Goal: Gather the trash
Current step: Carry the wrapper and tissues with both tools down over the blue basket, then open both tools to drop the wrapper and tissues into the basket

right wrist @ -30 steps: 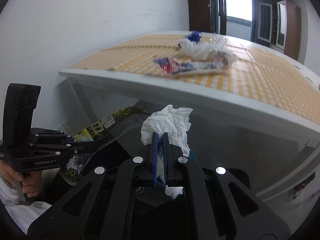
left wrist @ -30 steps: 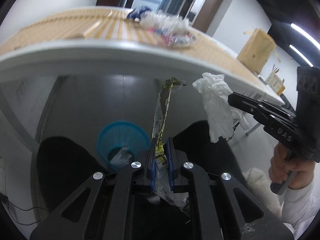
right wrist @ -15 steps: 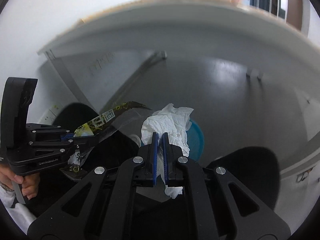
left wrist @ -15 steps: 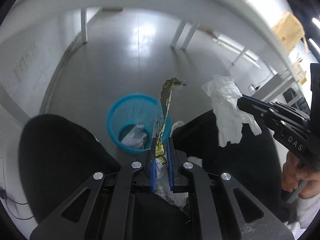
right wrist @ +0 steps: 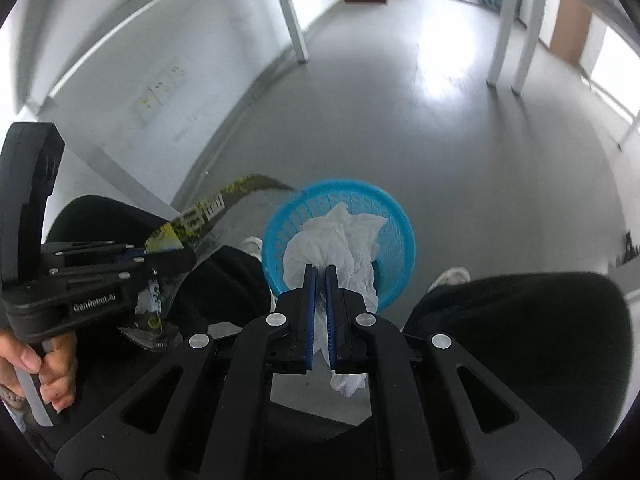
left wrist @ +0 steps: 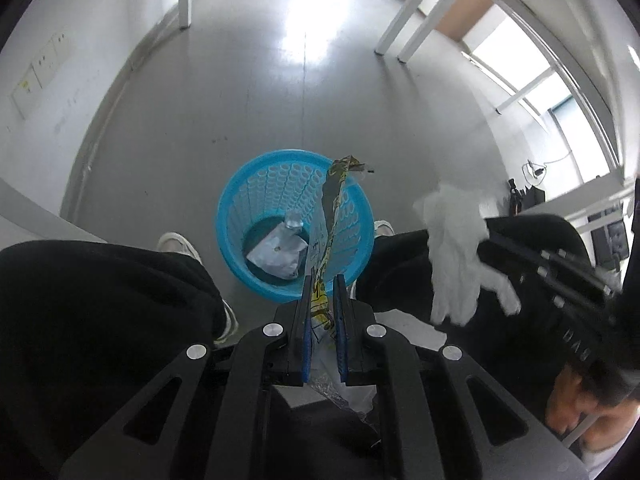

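My left gripper is shut on a yellow and black plastic wrapper, held above a blue mesh trash basket on the floor. The basket holds a white crumpled packet. My right gripper is shut on a crumpled white tissue, held over the same basket. The tissue and right gripper also show at the right of the left wrist view. The wrapper and left gripper show at the left of the right wrist view.
The person's black-trousered legs and white shoes flank the basket. White table legs stand further off on the grey floor. A white wall with sockets runs along the left.
Both grippers have tipped downward from the table top toward the floor. The basket now sits straight below both, larger in view. Both still hold their trash.
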Demonstrator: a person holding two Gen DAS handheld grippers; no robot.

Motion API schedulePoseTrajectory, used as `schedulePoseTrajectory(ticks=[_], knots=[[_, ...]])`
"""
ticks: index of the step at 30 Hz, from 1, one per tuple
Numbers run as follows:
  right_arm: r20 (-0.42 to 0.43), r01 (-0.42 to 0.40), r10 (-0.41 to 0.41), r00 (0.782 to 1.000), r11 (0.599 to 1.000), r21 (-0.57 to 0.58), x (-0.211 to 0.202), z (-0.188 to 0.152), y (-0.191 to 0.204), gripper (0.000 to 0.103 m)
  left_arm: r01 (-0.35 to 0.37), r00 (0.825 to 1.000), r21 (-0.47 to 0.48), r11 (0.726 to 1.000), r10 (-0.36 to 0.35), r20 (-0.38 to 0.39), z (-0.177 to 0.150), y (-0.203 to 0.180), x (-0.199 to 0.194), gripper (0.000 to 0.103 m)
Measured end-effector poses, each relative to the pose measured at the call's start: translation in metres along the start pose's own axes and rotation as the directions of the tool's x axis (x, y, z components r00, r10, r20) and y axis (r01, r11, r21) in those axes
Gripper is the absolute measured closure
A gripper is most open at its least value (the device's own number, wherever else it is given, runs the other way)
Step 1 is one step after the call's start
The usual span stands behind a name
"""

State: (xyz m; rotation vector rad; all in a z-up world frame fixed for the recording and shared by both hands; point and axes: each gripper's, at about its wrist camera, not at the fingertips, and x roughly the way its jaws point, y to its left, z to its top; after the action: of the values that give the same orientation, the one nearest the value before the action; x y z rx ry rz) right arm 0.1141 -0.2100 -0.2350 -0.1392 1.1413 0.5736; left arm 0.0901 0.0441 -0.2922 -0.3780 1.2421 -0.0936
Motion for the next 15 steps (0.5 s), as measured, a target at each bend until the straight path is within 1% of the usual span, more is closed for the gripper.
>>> schedulePoseTrajectory(ticks=[3,6,10,13,15], knots=[[-0.028,0.003,-0.002,1.000,1.000,0.027,0.016,0.005,-0.003,0.099,-0.003,0.999,-0.015,1.000,0.002,-0.032,0.008,0.002,0.013,0.095],[-0.054,0.012,-0.010,0.998,0.999,0.043,0.032,0.008,-0.004,0.099,-0.027,0.997,-0.016,1.000,0.026,-0.069,0.019,0.003,0.032,0.095],[-0.100,0.015,-0.007,0.995,0.997,0.070,0.056,0.012,-0.010,0.099,-0.047,0.994,-0.023,0.999,0.045,-0.098,0.030,0.005,0.052,0.095],[-0.136,0.012,0.001,0.991,0.995,0.097,0.075,0.019,-0.015,0.099,-0.067,0.990,-0.045,0.997,0.061,-0.129,0.039,0.011,0.072,0.095],[-0.159,0.026,-0.009,0.987,0.994,0.106,0.088,0.025,-0.020,0.099,-0.074,0.987,-0.060,0.995,0.064,-0.150,0.044,0.014,0.083,0.095]])
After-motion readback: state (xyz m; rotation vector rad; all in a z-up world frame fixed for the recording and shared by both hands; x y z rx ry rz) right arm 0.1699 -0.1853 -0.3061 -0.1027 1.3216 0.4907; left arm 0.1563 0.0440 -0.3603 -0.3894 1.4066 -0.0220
